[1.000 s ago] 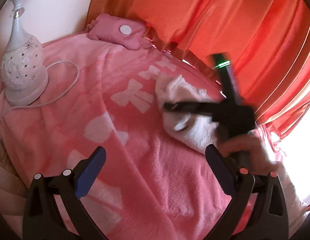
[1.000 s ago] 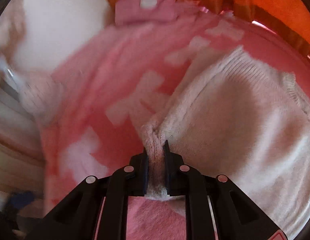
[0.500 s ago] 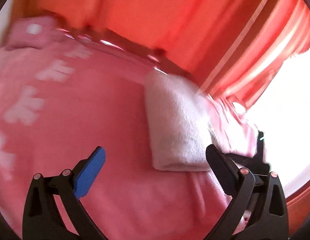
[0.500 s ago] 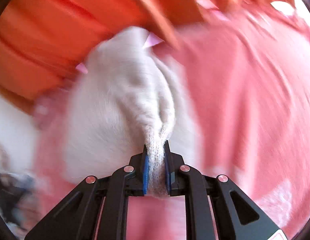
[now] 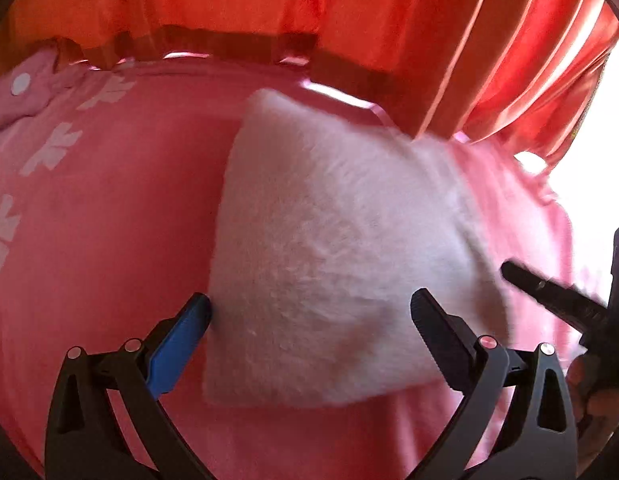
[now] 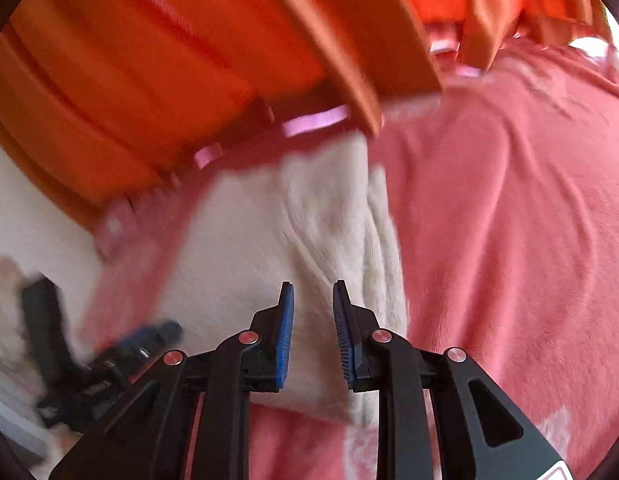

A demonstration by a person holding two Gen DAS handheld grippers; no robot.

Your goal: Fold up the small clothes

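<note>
A folded white knit garment (image 5: pixel 329 256) lies on the pink blanket (image 5: pixel 109 240) near the orange curtain. My left gripper (image 5: pixel 309 312) is open wide, its fingers on either side of the garment's near end, just above it. In the right wrist view the same garment (image 6: pixel 249 248) lies under my right gripper (image 6: pixel 312 304), whose jaws stand slightly apart with nothing between them. The right gripper's finger (image 5: pixel 549 296) shows at the right edge of the left wrist view; the left gripper (image 6: pixel 109 360) shows blurred at the lower left of the right wrist view.
An orange curtain (image 5: pixel 349 20) hangs along the far edge of the bed. A small pink pouch with a white button (image 5: pixel 21 88) lies at the far left. The blanket has white bow prints (image 5: pixel 49 148). Bright window light comes from the right.
My right gripper let go of the garment's knit edge and its jaws opened a little. My left gripper moved forward over the folded garment. Both views swung toward the curtain.
</note>
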